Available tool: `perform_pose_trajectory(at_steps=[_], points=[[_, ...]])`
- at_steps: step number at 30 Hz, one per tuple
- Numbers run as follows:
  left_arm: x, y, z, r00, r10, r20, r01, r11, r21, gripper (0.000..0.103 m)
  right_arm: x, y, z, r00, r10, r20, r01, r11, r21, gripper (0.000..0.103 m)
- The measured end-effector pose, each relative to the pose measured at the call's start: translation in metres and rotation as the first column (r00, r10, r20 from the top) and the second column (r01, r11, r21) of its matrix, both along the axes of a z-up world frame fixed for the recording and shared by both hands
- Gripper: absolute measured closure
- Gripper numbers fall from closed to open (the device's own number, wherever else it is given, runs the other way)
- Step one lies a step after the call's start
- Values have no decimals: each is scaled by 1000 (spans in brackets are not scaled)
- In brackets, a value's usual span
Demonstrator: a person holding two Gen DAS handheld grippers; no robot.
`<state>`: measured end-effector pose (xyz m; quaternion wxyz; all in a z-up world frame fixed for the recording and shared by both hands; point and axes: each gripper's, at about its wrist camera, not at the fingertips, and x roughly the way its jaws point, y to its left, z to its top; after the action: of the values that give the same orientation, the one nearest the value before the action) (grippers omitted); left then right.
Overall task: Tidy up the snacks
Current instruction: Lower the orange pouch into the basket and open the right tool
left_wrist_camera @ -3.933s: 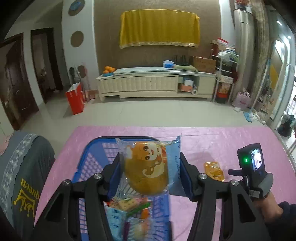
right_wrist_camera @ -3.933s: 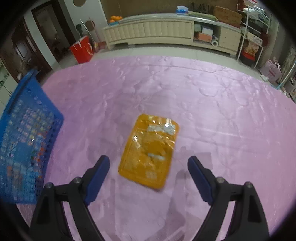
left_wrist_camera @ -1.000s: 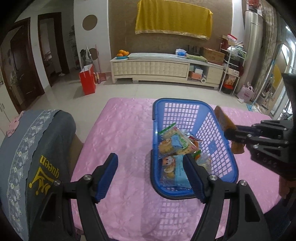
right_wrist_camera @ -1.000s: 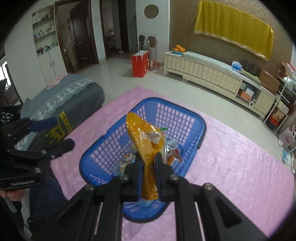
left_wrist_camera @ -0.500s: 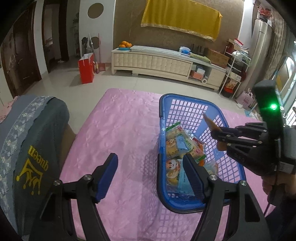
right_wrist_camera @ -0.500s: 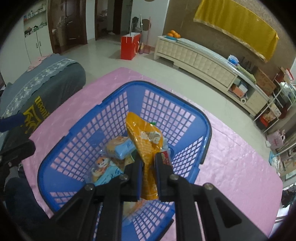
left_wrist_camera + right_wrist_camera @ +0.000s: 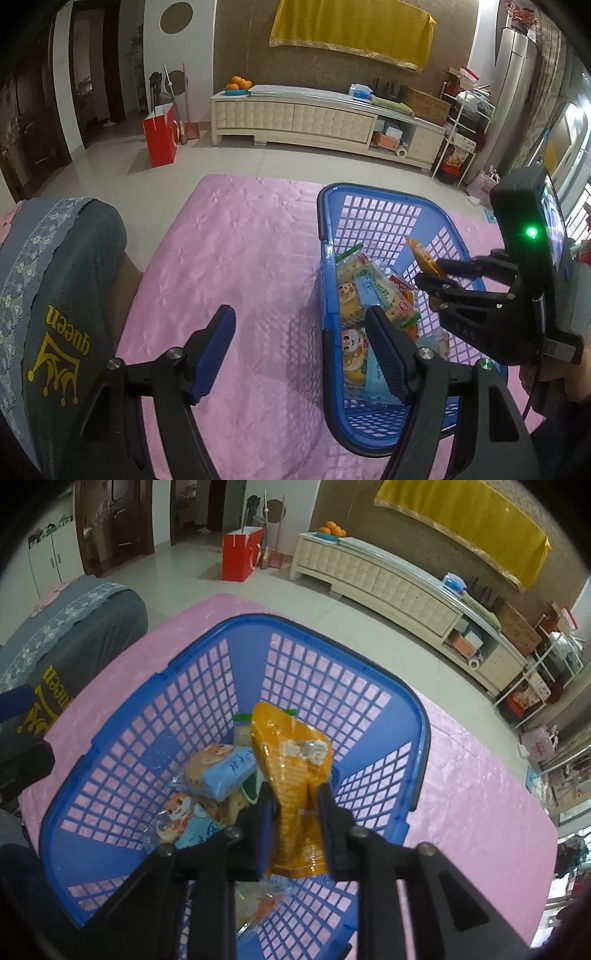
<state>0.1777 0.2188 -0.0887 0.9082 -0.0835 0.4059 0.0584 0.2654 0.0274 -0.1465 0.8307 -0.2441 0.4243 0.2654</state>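
The pink-covered table (image 7: pixel 240 258) carries the blue basket (image 7: pixel 421 716), already part-filled with snack packs (image 7: pixel 218 768). Above the basket's middle, the right gripper (image 7: pixel 293 797) is clamped on an orange snack packet (image 7: pixel 291 760). The left gripper (image 7: pixel 299 343) stands apart, empty, beside the basket. Released this high, the packet might land on the pile and slide awkwardly.

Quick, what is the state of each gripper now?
Left gripper: open, holding nothing.
Right gripper: shut on the orange snack packet, over the blue basket.
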Motion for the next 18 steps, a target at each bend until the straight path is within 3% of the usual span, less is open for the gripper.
perform_pose_trajectory(at_steps=[1,3,4,7,11,15,18], points=[[-1,1,-1,1000,-1,-4,1,1000,7,32,0,0,-1,1000,-4,4,4,1000,-5,58],[-3,0,-1,1000,9,-8,-8,999,39,32,-1,-1,-3,1000,-10,-4,10,1000,-6,37],[-4,0,0,1000,8,-2,-8,999,46,32,-2,-3,-3,1000,-12,-13,12,1000,2,35],[-10,1,2,1000,15,11,-15,999,29,32,-9,-7,1,1000,2,-9,-2,1000,24,35],[-20,-9,10,999,11,43,-14,998,63,32,-27,-21,15,1000,0,26,-2,998,57,35],[-40,-22,22,993,6,115,-6,1000,2,32,-42,-39,37,999,-28,46,21,991,133,35],[-53,-38,29,990,11,142,-13,1000,8,32,-60,-57,54,997,-49,56,37,980,198,35]])
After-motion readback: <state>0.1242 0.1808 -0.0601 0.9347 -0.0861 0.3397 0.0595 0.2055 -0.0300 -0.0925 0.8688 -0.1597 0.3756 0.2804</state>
